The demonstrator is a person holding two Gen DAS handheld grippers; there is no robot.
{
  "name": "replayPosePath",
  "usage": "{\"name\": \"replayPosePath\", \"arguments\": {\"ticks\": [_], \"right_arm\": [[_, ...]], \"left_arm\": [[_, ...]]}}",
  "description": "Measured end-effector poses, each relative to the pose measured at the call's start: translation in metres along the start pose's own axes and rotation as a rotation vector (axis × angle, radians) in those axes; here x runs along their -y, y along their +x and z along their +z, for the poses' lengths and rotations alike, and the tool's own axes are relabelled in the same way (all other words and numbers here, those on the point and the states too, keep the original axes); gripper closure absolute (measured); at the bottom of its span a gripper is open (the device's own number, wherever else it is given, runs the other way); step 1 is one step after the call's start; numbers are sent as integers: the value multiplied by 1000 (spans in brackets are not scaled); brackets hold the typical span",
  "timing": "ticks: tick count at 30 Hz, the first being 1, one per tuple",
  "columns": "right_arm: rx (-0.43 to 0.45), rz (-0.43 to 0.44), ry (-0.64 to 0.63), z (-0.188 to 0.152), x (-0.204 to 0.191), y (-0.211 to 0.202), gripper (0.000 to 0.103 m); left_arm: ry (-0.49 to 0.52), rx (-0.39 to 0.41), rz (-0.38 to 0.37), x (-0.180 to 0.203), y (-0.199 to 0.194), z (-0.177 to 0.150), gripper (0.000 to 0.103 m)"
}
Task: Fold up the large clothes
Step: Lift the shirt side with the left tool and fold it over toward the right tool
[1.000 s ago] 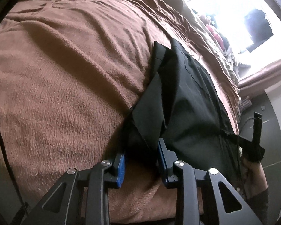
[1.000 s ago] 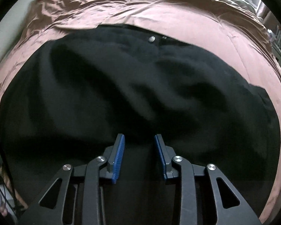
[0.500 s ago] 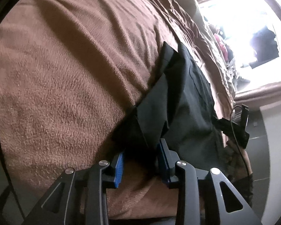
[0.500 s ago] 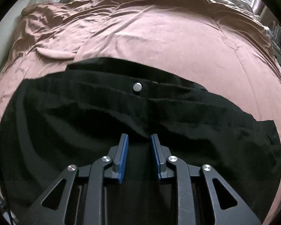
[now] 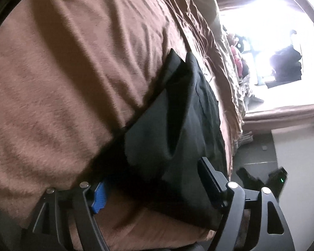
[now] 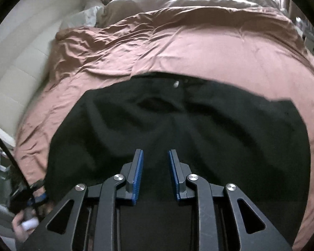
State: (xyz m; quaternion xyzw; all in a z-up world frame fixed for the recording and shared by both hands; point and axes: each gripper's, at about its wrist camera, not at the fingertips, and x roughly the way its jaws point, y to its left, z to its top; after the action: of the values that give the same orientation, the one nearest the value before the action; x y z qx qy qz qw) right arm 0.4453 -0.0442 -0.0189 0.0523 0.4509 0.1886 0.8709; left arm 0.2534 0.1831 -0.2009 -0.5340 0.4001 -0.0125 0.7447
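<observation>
Left gripper (image 5: 155, 179) wide around black garment (image 5: 178, 129)

Under me: brown bedspread (image 6: 209, 48), creased toward far end. Beige pillow (image 6: 178, 2) at head, w/ padded cream wall (image 6: 25, 62) alongside. Bright window (image 5: 272, 41) beyond; dark tiled floor (image 5: 259, 150) below bed edge.

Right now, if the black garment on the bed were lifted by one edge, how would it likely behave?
The black garment would probably drape and sag: it lies in soft wrinkles on the brown bedspread. Its folded layers gape apart, so they'd likely slide open. The metal button adds little weight.
</observation>
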Motion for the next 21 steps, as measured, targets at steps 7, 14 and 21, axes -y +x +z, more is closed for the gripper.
{"name": "replayPosePath", "arguments": {"ticks": [7, 14, 21], "right_arm": [[-53, 28, 44, -41, -2, 13, 81], [-116, 13, 84, -68, -3, 40, 81], [-95, 52, 109, -83, 2, 30, 81]], "left_arm": [[8, 5, 54, 6, 10, 4, 50], [52, 70, 91, 25, -14, -9, 85], [172, 148, 53, 79, -30, -20, 91]]}}
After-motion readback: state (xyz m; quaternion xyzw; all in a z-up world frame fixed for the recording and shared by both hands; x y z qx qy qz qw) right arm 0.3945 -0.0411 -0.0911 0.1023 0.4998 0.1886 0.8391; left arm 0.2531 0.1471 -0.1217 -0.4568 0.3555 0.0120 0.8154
